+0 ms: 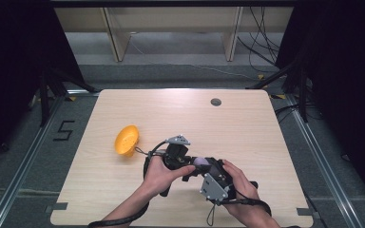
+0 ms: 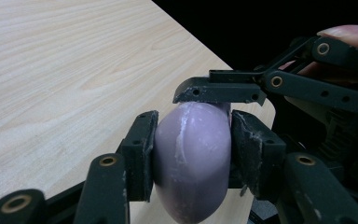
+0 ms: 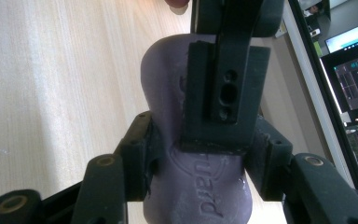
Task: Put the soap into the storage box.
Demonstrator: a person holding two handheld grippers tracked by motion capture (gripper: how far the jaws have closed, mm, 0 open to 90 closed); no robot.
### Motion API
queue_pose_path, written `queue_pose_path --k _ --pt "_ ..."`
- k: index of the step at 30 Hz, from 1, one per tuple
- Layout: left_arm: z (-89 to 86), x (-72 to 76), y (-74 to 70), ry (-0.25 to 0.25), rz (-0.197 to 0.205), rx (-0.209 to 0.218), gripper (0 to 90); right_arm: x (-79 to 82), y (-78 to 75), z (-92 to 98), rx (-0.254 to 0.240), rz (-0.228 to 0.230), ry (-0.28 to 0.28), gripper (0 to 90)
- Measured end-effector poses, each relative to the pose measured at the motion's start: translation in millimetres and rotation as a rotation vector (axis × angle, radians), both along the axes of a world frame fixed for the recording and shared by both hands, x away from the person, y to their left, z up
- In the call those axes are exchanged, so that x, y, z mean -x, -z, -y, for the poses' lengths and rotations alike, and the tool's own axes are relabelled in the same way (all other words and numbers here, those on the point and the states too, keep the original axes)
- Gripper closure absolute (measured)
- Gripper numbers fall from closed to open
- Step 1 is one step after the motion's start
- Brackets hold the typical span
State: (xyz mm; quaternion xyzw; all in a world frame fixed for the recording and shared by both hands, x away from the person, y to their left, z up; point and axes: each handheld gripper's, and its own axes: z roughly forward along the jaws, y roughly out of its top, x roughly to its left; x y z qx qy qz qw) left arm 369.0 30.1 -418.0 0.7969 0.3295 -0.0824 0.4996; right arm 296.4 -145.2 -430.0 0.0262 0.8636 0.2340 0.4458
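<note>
A pale purple soap-like bar (image 1: 200, 161) is held just above the wooden table (image 1: 247, 137), between both hands. My left gripper (image 2: 193, 140) is shut on the bar (image 2: 191, 163), its jaws pressing on the two sides. My right gripper (image 3: 200, 154) is also shut on the bar (image 3: 163, 84), which has raised lettering on its face. In the left gripper view, one jaw of the right gripper lies across the bar's top. In the high view the left gripper (image 1: 194, 164) and right gripper (image 1: 206, 167) meet tip to tip near the table's front middle.
An orange-yellow bowl (image 1: 126, 140) lies tipped on its side to the left of the hands. A grey round grommet (image 1: 216, 101) sits in the table's far edge. Cables and wooden legs stand on the floor beyond the table.
</note>
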Motion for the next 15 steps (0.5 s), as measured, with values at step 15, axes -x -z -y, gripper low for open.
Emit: queue_pose_path --k 15 --pt "-3.6 1.7 -4.2 -0.006 0.013 -0.008 58.6 -2.0 0.3 -0.4 0.005 0.026 -0.019 50.0"
